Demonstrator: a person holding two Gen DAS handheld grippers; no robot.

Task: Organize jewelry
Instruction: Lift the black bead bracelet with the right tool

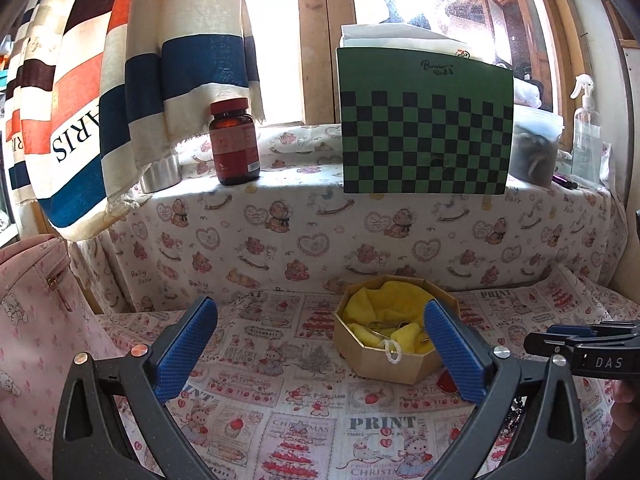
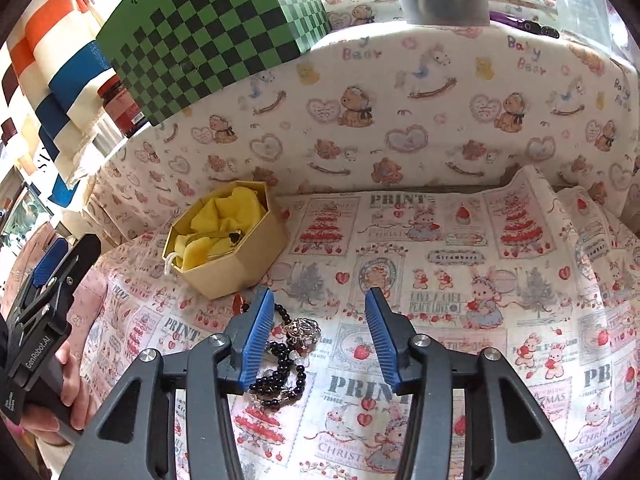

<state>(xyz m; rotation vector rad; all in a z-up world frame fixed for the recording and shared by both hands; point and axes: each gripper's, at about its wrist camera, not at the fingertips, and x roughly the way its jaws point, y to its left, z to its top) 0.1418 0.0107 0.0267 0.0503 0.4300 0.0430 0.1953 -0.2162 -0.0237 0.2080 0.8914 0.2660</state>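
1 black-bead necklace with clear beads and 1 silver filigree pendant lies in a loose heap on the printed cloth, just in front of 1 octagonal cardboard box. The box holds 1 crumpled yellow cloth with thin gold-coloured pieces on it; how many there are I cannot tell. 1 white cord loop hangs over the box rim. 1 small red object lies beside the box, partly hidden.

The right gripper hovers over the necklace with its 2 blue-padded fingers apart, the left pad beside the beads, nothing clasped. The left gripper stands with its 2 pads spread wide and empty, the box seen between them. 1 hand grips its handle.

On the ledge behind stand 1 green checkered box, 1 brown bottle with a red lid, 1 clear tub and 1 spray bottle. 1 striped curtain hangs at the left.
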